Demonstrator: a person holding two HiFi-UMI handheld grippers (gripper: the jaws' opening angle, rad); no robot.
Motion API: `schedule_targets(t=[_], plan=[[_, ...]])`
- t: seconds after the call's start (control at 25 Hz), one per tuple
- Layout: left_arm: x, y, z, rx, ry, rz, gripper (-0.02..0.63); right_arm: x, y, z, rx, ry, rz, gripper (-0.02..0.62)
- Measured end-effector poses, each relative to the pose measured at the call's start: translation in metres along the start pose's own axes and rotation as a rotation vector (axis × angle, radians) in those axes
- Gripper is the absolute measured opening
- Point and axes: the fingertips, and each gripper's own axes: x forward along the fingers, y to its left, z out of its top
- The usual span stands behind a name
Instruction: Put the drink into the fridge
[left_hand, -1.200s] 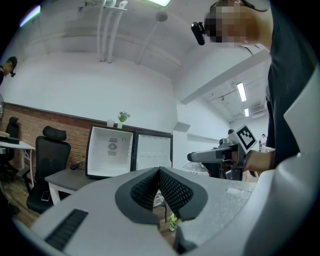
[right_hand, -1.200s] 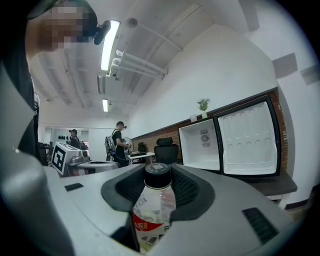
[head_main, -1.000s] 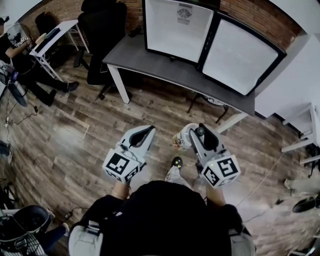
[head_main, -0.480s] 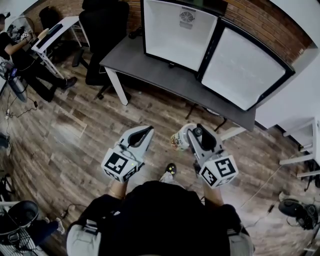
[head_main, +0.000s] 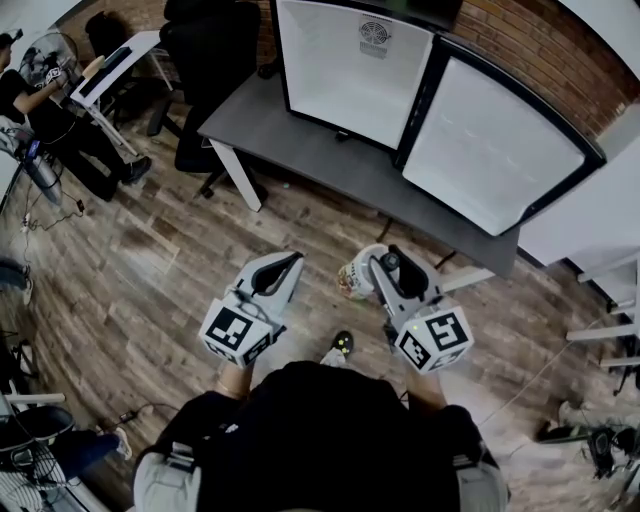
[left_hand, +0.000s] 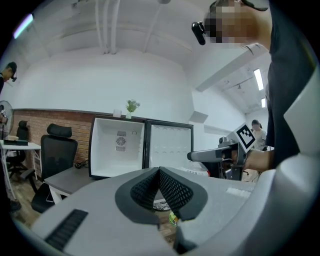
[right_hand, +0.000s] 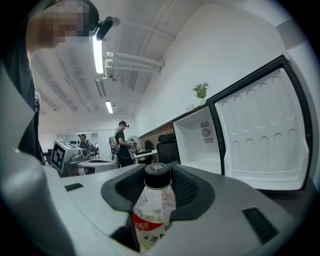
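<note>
The drink is a clear bottle with a black cap and a red-and-white label. My right gripper is shut on it, the pads pressing its shoulders just below the cap. My left gripper hangs beside it to the left, jaws closed together with nothing between them. Ahead, the small black fridge stands on a grey table with a bare white interior. Its door is swung wide to the right. Both grippers hover over the wooden floor short of the table.
A black office chair stands left of the table. Further left are a white desk and a seated person. A fan and cables lie at the lower left, white furniture at the right. The table's white legs stand ahead.
The view has drifted slightly toward the table, so the fridge looks a little larger. Both grippers keep their pose, and the bottle stays in the right one.
</note>
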Motion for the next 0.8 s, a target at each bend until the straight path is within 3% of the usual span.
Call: schedule_targets(t=[0.16, 0.48, 0.8], plan=[[0.022, 0.001, 0.003, 0.0, -0.009, 0.004, -0.003, 0.003, -0.017, 0.0, 0.008, 0.0, 0.011, 0.15], [0.077, -0.019, 0.01, 0.027, -0.025, -0.06, -0.003, -0.01, -0.055, 0.001, 0.002, -0.015, -0.009, 0.15], [0.112, -0.042, 0.019, 0.041, -0.011, -0.134, -0.003, -0.029, -0.09, 0.011, 0.009, -0.046, -0.075, 0.15]])
